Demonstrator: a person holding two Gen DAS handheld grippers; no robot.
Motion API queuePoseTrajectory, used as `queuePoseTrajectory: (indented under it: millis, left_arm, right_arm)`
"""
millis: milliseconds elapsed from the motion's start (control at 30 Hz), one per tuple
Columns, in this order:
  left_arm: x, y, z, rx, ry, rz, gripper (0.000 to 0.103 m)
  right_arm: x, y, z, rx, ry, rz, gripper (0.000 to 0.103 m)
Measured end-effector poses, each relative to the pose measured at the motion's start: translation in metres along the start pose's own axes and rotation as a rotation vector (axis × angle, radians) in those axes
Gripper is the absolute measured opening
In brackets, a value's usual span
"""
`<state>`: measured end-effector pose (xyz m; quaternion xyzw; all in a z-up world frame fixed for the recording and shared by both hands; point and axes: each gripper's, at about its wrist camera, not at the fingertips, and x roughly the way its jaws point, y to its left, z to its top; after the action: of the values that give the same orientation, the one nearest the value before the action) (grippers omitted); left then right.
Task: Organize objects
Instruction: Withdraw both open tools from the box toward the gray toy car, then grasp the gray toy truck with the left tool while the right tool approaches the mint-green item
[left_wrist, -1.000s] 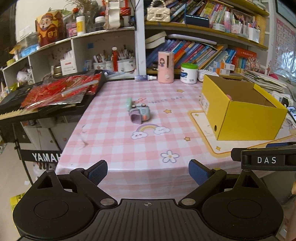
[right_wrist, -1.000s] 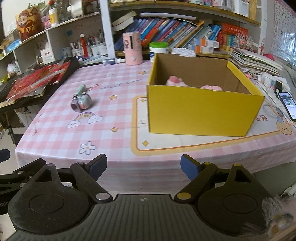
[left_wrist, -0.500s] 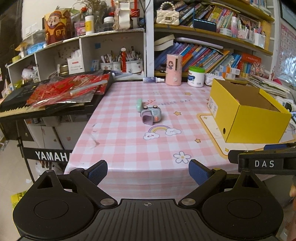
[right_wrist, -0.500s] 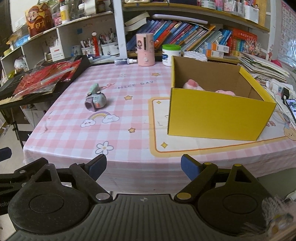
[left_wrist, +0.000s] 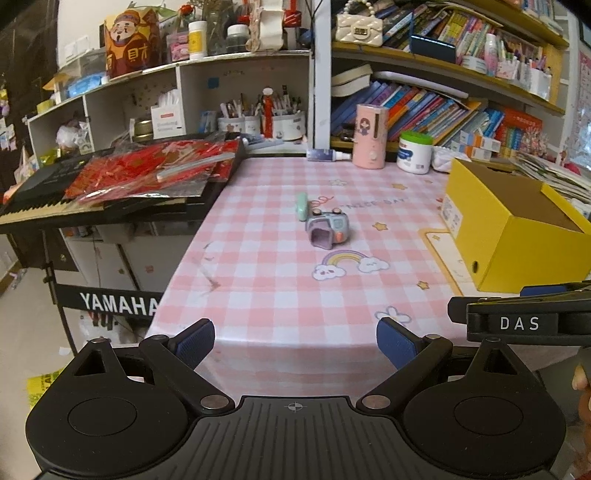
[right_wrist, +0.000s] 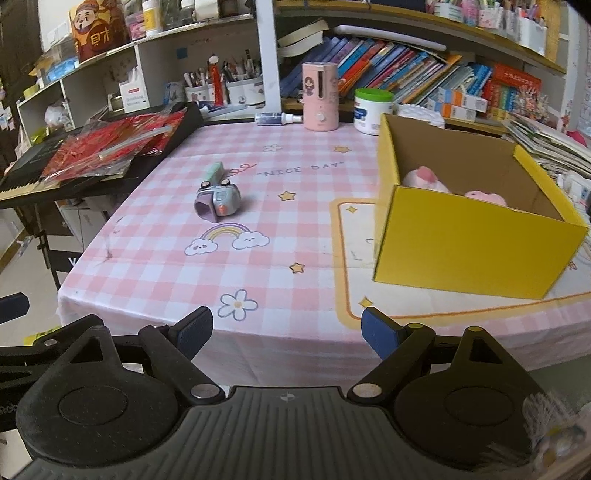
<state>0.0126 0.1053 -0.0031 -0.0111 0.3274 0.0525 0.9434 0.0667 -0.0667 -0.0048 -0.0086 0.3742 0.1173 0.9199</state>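
The table (right_wrist: 295, 221), with its pink checked cloth, takes most of the room in front of me, and a keyboard (left_wrist: 33, 210) loaded with red packets stands beside its left edge. On the right part of the cloth sits the yellow cardboard box (right_wrist: 476, 251), open at the top, and pink soft things (right_wrist: 424, 177) lie already inside it, so I judge it is the place where the objects are collected. The small toy camera (right_wrist: 218, 201) lies alone near the middle of the table, just beside a mint green piece (right_wrist: 214, 171) and well apart from the box; it seems to be the next thing to put away. The right gripper (right_wrist: 287, 328) and the left gripper (left_wrist: 295, 338) both hover before the near edge of the table, jaws spread wide and holding nothing, probably ready for the reach toward the toy.
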Motion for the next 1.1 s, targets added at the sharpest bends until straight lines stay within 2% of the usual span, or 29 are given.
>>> queuePoseTrajectory:
  millis: [333,733,1100]
  left_arm:
    - [0.040,0.004,0.027,-0.038,0.011,0.018,0.096]
    - [0.094,-0.009,0.073,-0.058,0.000,0.006,0.096]
    - [0.156,-0.039,0.103,-0.009,0.005,-0.025,0.096]
  right_arm:
    - [0.040,0.005,0.041,-0.046,-0.012,0.030,0.087]
    - [0.092,-0.015,0.113,-0.044,-0.070,0.055,0.087]
    - [0.138,-0.030,0.169,-0.056,-0.098,0.090,0.087]
